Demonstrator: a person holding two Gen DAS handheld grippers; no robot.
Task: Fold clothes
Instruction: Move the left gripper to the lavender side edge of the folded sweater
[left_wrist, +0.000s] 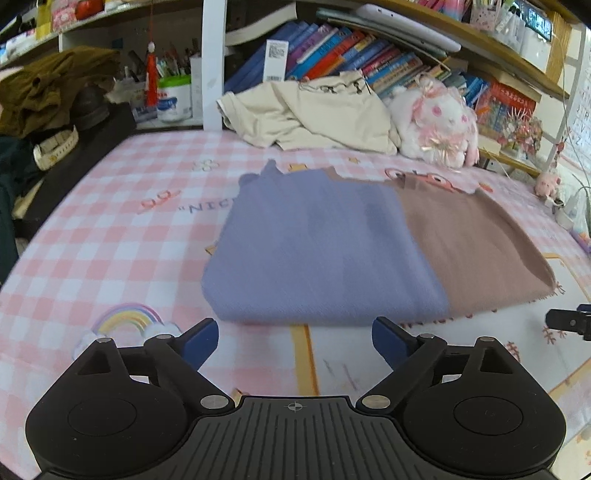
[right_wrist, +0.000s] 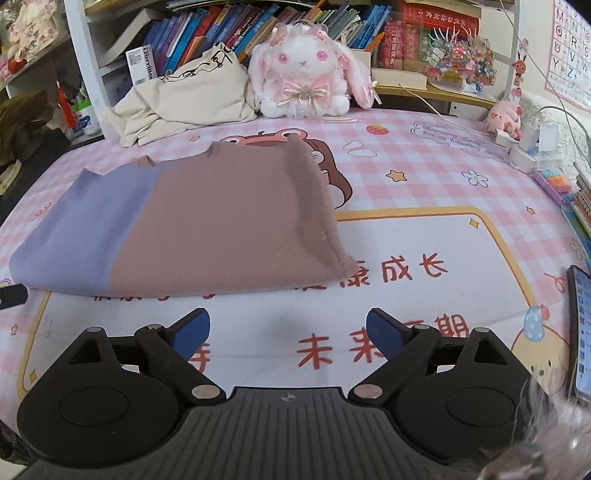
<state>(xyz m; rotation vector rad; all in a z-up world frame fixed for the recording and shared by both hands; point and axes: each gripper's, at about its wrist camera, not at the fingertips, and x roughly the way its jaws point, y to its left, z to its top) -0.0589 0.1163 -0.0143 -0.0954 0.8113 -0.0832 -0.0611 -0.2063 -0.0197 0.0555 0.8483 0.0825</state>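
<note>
Both hand-held grippers (left_wrist: 295, 341) (right_wrist: 288, 330) gape empty | folded sweater (right_wrist: 177, 229) ahead | plush rabbit (right_wrist: 306, 70), cream garment (right_wrist: 184, 96) behind

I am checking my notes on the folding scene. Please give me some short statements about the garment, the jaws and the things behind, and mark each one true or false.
1. The folded garment is part purple and part brown. True.
2. The left gripper holds the garment's edge. False: its jaws stand open and empty, short of the garment.
3. The right gripper is open, with nothing between the jaws. True.
4. The plush rabbit lies on top of the folded garment. False: it sits behind it, against the books, apart from it.
5. A cream cloth lies crumpled beside the rabbit. True.
</note>
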